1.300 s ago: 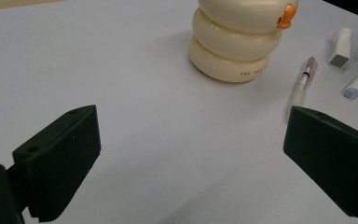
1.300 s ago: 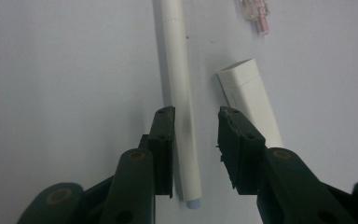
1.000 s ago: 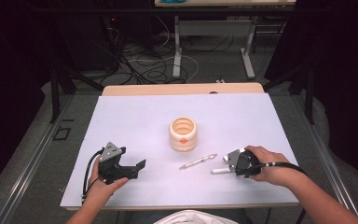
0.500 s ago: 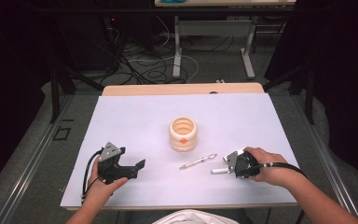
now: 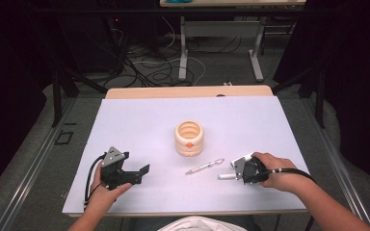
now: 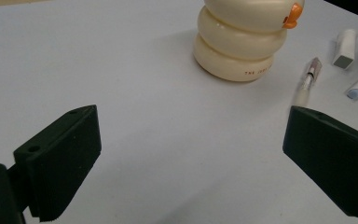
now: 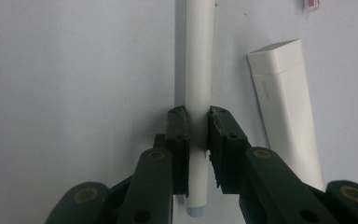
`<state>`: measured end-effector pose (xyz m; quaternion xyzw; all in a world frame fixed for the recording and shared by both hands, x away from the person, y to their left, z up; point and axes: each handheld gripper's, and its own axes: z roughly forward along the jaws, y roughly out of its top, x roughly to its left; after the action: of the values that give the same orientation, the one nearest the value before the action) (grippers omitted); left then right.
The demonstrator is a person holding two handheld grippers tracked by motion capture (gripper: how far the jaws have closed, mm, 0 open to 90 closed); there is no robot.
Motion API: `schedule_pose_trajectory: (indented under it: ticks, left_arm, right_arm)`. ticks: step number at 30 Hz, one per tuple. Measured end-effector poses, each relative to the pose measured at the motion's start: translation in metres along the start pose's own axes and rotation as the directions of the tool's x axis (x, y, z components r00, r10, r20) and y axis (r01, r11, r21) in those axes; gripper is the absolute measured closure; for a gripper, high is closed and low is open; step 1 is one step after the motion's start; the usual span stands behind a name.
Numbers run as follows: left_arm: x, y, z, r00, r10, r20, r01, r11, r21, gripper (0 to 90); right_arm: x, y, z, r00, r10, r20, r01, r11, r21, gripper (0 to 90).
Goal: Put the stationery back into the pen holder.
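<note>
A white sheet [image 5: 139, 125] covers the table, with a cream ribbed holder [image 5: 189, 138] bearing an orange spot near its centre. Your left gripper [image 5: 134, 174] sits at the near left of the sheet, held from below by your left hand [image 5: 105, 191]; its jaws stand wide apart with nothing between them, and in the left gripper view the holder [image 6: 242, 39] lies ahead and slightly to the right, well apart from both jaws. Your right gripper [image 5: 238, 171] rests at the near right under your right hand [image 5: 274, 171], its jaws pointing toward the centre of the table. In the right gripper view the jaws are closed on a white cylindrical pen [image 7: 198, 93], which runs straight out from between the pads and lies along the sheet. Just beside it lies a white rectangular cap [image 7: 286, 107], apart from the jaws. A clear pen [image 5: 204, 166] lies on the sheet between the holder and your right gripper, touching neither.
</note>
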<state>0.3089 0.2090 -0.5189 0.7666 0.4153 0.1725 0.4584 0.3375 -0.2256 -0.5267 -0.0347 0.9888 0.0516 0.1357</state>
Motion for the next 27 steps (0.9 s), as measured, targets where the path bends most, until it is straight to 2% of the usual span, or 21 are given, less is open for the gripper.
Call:
schedule_pose_trajectory:
  ticks: [2, 10, 16, 18, 20, 21, 25, 27]
  left_arm:
    - [0.0, 0.0, 0.0, 1.0, -0.005, 0.002, 0.005, 1.0, 0.005, 4.3]
    - [-0.001, 0.0, 0.001, 1.0, 0.001, 0.001, -0.001, 1.0, 0.0, 4.3]
    - [-0.001, 0.0, 0.001, 1.0, -0.004, 0.0, 0.004, 1.0, -0.002, 4.3]
    - [0.0, 0.001, 0.001, 1.0, -0.006, -0.001, 0.006, 1.0, -0.001, 4.3]
    - [0.0, 0.002, 0.001, 1.0, 0.001, -0.009, -0.001, 1.0, -0.008, 4.5]
    - [0.0, 0.004, 0.0, 0.9999, 0.001, -0.016, -0.001, 0.9999, -0.012, 4.8]
    - [-0.003, 0.009, -0.005, 0.9997, -0.004, -0.022, 0.003, 0.9992, -0.041, 5.6]
    - [-0.005, 0.012, -0.006, 0.9998, 0.001, -0.02, -0.002, 0.9988, -0.049, 5.8]
  right_arm:
    - [0.002, 0.0, -0.001, 0.9998, 0.018, 0.0, -0.018, 1.0, 0.01, 78.8]
    - [0.003, 0.0, -0.003, 0.9992, 0.038, 0.012, -0.038, 0.999, -0.023, 78.9]
    - [0.002, 0.002, -0.008, 0.9958, 0.091, 0.013, -0.089, 0.991, -0.101, 78.9]
    - [0.001, 0.003, -0.011, 0.9957, 0.09, 0.019, -0.087, 0.988, -0.125, 79.0]
    - [0.001, 0.006, -0.013, 0.9934, 0.114, 0.016, -0.11, 0.982, -0.151, 78.9]
    - [-0.001, 0.006, -0.014, 0.9945, 0.103, 0.018, -0.099, 0.982, -0.158, 78.9]
    - [-0.004, 0.01, -0.019, 0.9889, 0.147, 0.022, -0.139, 0.966, -0.218, 79.0]
    - [-0.005, 0.011, -0.022, 0.9822, 0.187, 0.017, -0.177, 0.953, -0.244, 78.9]
